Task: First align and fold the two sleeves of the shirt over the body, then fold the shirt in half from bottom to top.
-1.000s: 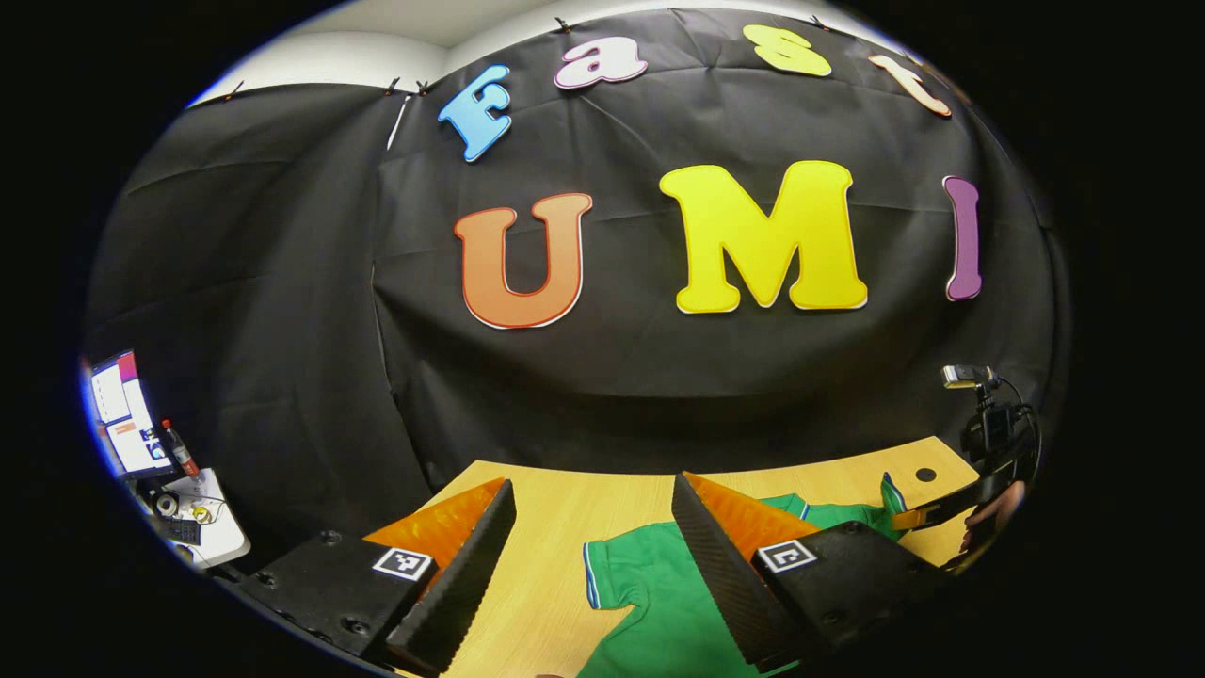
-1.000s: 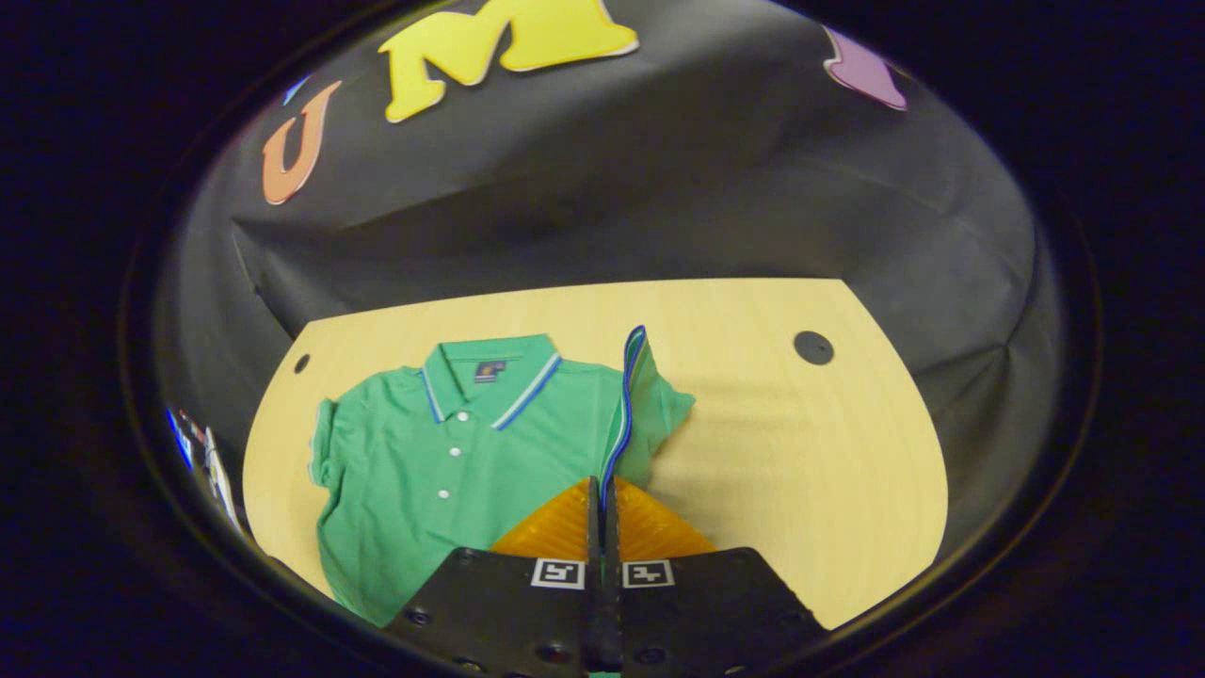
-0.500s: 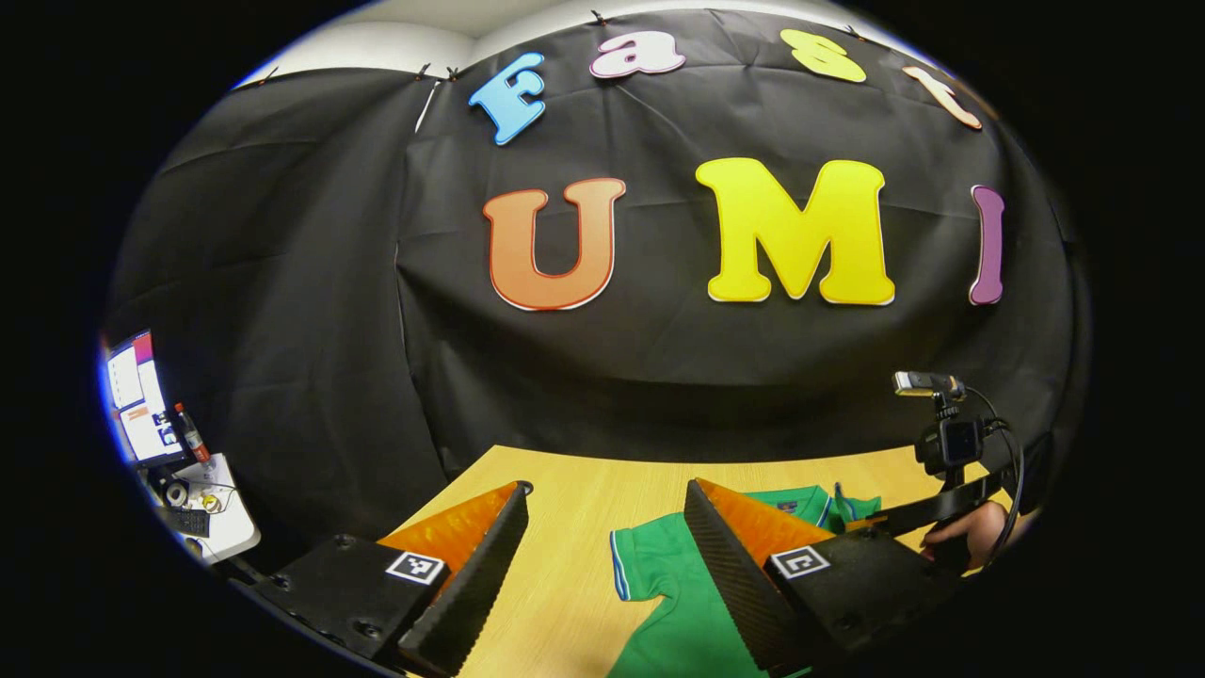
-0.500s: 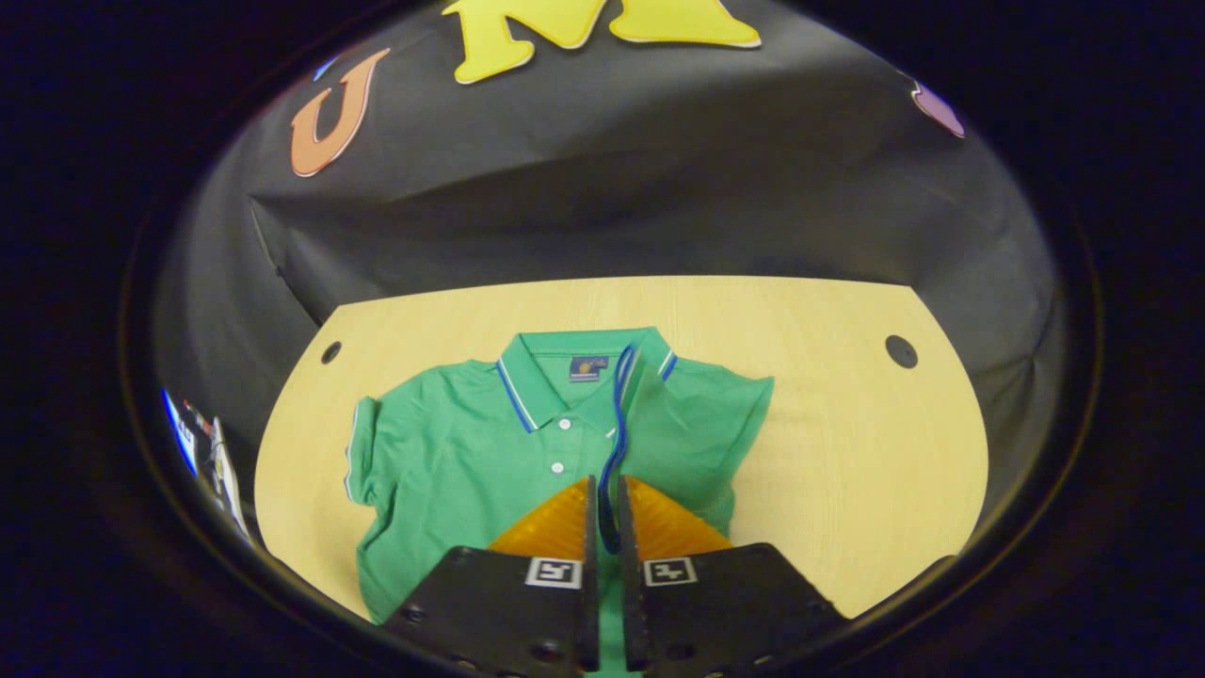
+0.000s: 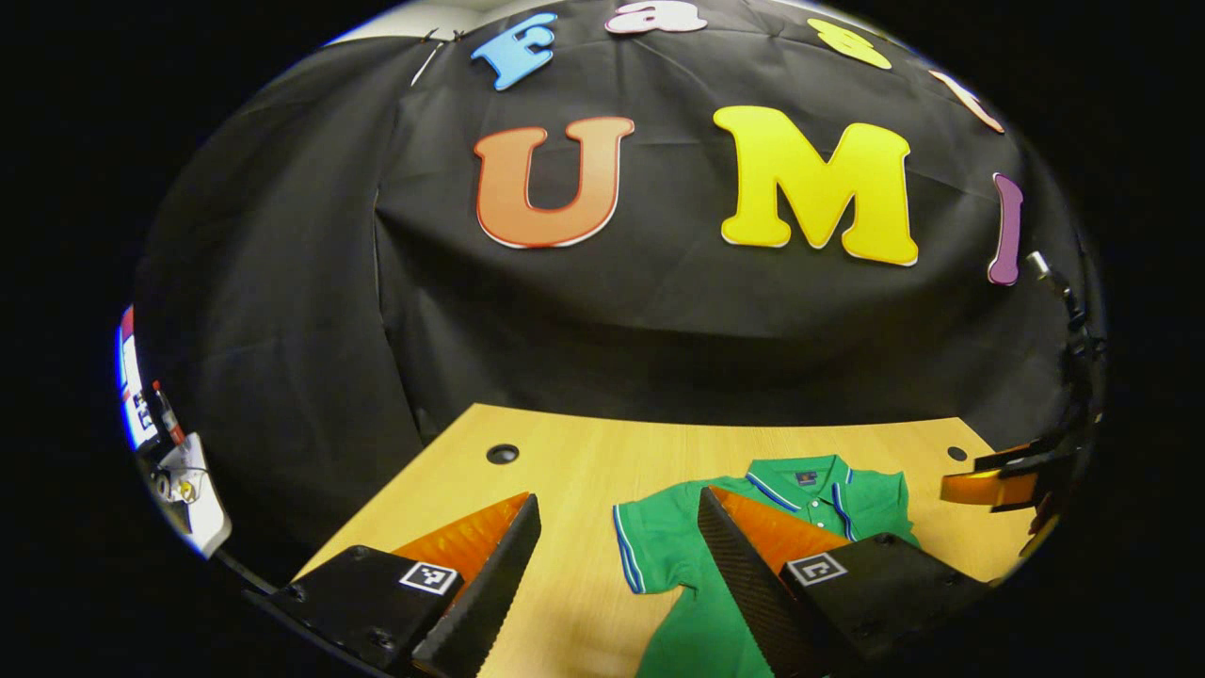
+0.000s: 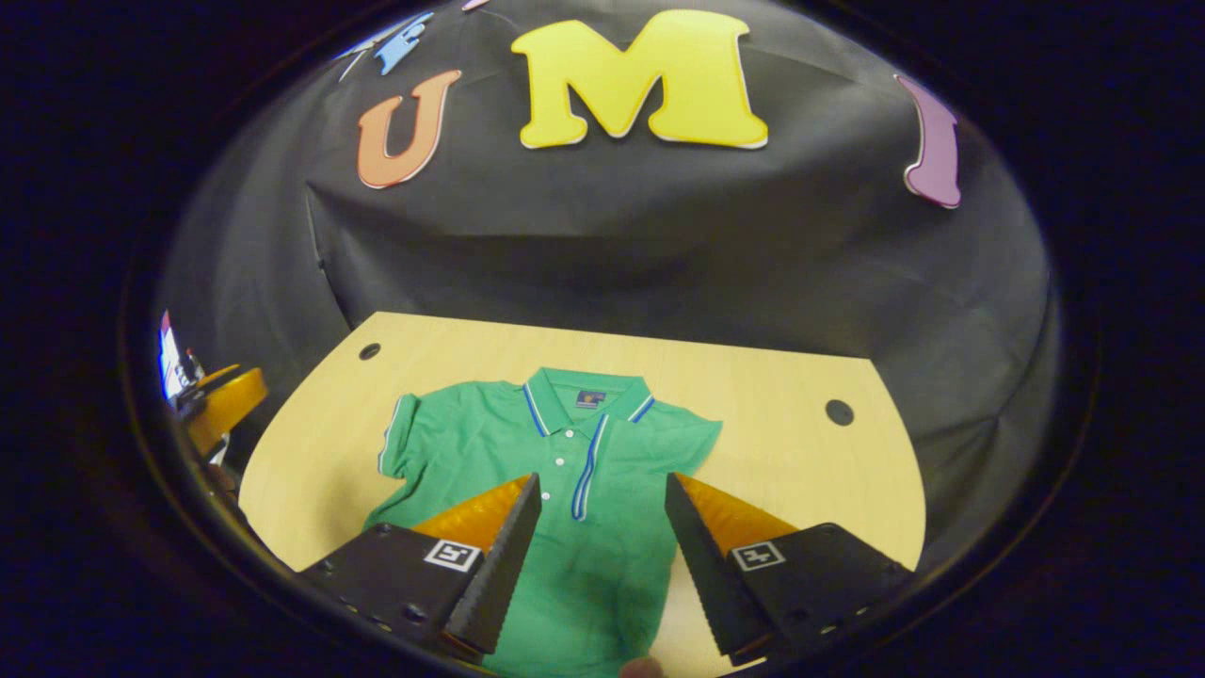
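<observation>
Shirt (image 6: 565, 490) carries a small, unreadable collar label (image 6: 590, 399).

A light wooden table (image 6: 791, 452) with round holes stands before the black cloth wall (image 5: 282, 282).

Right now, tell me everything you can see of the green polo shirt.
The green polo shirt lies face up on the wooden table, collar toward the booth wall. It looks like soft knit, with blue-and-white striped trim on collar and sleeve cuffs, a label inside the neck and white buttons on the placket. One sleeve is folded over the chest, its striped cuff beside the buttons; the other sleeve lies spread out. Both grippers are open; neither holds it.
</observation>
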`<state>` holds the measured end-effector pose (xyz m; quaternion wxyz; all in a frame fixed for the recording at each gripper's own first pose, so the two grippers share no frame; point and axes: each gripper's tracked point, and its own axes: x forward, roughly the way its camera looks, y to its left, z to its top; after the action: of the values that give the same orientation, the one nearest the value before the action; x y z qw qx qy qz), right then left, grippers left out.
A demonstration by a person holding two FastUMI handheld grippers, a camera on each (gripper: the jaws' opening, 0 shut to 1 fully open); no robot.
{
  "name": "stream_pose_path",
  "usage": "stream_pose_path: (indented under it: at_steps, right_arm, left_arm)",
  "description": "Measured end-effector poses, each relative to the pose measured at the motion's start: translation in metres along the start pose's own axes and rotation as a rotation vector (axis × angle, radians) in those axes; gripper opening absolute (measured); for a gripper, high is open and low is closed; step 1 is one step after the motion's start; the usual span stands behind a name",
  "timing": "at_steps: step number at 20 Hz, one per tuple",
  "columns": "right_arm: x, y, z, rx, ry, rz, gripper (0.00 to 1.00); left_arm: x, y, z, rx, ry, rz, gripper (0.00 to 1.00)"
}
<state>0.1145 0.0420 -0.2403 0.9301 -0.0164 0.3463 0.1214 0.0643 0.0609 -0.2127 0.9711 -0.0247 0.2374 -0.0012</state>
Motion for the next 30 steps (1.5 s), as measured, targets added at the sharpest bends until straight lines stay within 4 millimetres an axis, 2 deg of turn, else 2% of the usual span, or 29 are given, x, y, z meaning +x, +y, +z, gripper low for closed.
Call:
stream_pose_path:
  at_steps: [2,4,6,11,16,18,20,24,25,27,28,30]
  right_arm:
    - [-0.032,-0.011,-0.007,-0.012,-0.02,-0.024,0.9]
    - [-0.058,-0.02,-0.015,-0.025,-0.035,-0.046,0.93]
    - [-0.073,-0.033,-0.017,-0.064,-0.042,-0.089,0.95]
    - [-0.092,-0.057,-0.039,-0.04,-0.015,-0.141,0.96]
    - [-0.098,-0.064,-0.054,0.003,0.01,-0.177,0.96]
    - [-0.099,-0.061,-0.057,0.016,0.015,-0.181,0.96]
    - [-0.1,-0.06,-0.062,0.015,0.028,-0.184,0.96]
    - [-0.1,-0.064,-0.057,-0.001,0.014,-0.205,0.96]
    - [-0.1,-0.063,-0.056,-0.01,0.008,-0.205,0.96]
    - [-0.099,-0.058,-0.054,-0.016,0.002,-0.193,0.96]
    - [-0.098,-0.055,-0.053,-0.015,0.0,-0.185,0.96]
    - [-0.097,-0.055,-0.053,-0.011,-0.004,-0.179,0.96]
  left_arm:
    - [0.016,-0.001,-0.017,-0.004,0.06,-0.024,1.0]
    - [0.035,-0.001,-0.038,-0.018,0.137,-0.031,1.0]
    - [0.05,-0.002,-0.064,-0.041,0.233,-0.052,1.0]
    - [0.085,0.0,-0.114,-0.073,0.423,-0.071,1.0]
    - [0.112,0.006,-0.134,-0.1,0.509,-0.055,1.0]
    - [0.12,0.001,-0.143,-0.125,0.538,-0.057,1.0]
    - [0.124,-0.001,-0.151,-0.109,0.567,-0.048,0.93]
    - [0.128,-0.006,-0.154,-0.068,0.595,-0.04,0.69]
    - [0.131,-0.001,-0.155,-0.05,0.6,-0.016,0.45]
    - [0.131,-0.003,-0.153,-0.059,0.607,-0.013,0.16]
    - [0.13,-0.004,-0.153,-0.084,0.617,-0.023,0.09]
    - [0.127,-0.005,-0.142,-0.124,0.601,-0.03,0.06]
